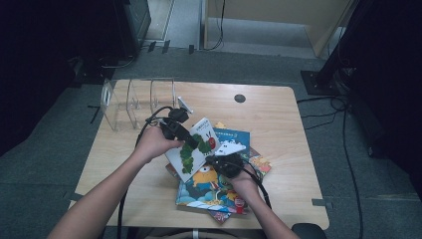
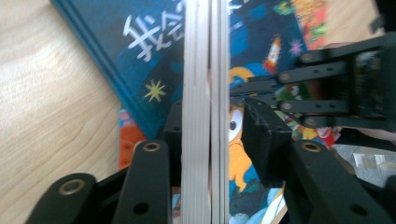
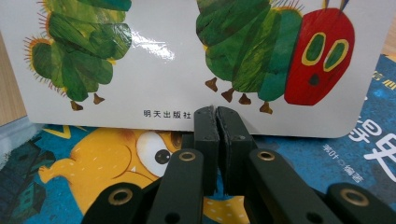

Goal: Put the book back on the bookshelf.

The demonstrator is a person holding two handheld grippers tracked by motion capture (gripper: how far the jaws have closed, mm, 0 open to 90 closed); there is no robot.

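Books lie in a loose heap near the front edge of a pale wooden table [image 1: 124, 174], toward its right half; at least three flat ones can be counted, the topmost a blue picture book with a yellow cartoon creature [image 1: 211, 181]. One more, a white board book with a green caterpillar and red face on its cover [image 1: 196, 147], is lifted and tilted above the heap. Two black grippers work it. The left gripper [image 1: 191, 142] has its jaws pressed on the book's thick grey page edges. The right gripper [image 1: 219, 160] shows its jaws together at the cover's lower edge, touching it. One clear plastic rack with three dividers [image 1: 137, 102] stands at the table's back left corner.
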